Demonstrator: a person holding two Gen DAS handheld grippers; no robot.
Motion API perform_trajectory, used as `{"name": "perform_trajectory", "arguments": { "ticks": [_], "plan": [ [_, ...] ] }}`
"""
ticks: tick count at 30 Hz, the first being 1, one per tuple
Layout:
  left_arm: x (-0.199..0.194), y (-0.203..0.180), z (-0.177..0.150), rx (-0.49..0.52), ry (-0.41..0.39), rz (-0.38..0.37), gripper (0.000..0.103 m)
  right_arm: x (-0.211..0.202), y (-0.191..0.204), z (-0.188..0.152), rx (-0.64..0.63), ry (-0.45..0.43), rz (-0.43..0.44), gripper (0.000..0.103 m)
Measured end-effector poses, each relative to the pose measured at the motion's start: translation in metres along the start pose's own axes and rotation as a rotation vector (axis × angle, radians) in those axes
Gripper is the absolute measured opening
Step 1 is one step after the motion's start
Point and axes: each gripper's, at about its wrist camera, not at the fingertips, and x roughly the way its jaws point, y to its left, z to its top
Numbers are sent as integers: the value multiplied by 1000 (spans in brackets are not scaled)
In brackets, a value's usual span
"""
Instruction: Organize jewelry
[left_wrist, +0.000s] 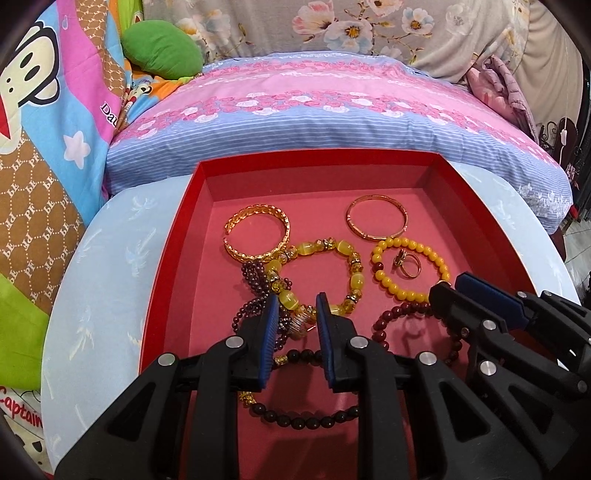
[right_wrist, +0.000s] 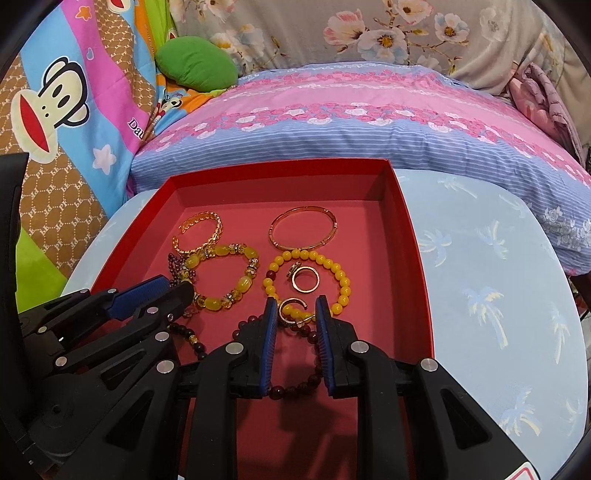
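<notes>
A shallow red tray sits on a pale blue worktop beside a bed, holding the jewelry: a gold cuff, a thin bangle, a yellow bead bracelet ringing a small ring, a chunky amber bracelet and dark bead strands. The left gripper hangs over the amber bracelet, jaws set narrow with a clear gap, holding nothing. The right gripper hovers over an open ring lying against the yellow beads, equally narrow and empty. To do this well, single out one piece (the strands overlap), straddle only it, then lower until the pads flank the piece before closing, or neighbours will drag along.
</notes>
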Motion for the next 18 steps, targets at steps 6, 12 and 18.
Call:
{"name": "perform_trajectory", "arguments": {
  "ticks": [6, 12, 18],
  "plan": [
    [-1, 1, 1, -2, 1, 14, 32, -2, 1, 0, -3, -8, -8, 23],
    [-8, 3, 2, -8, -11, 34, 39, -9, 2, 1, -2, -20, -22, 29],
    [-22, 7, 0, -16, -26, 48, 48, -24, -1, 0, 14, -39, -27, 39]
  ]
}}
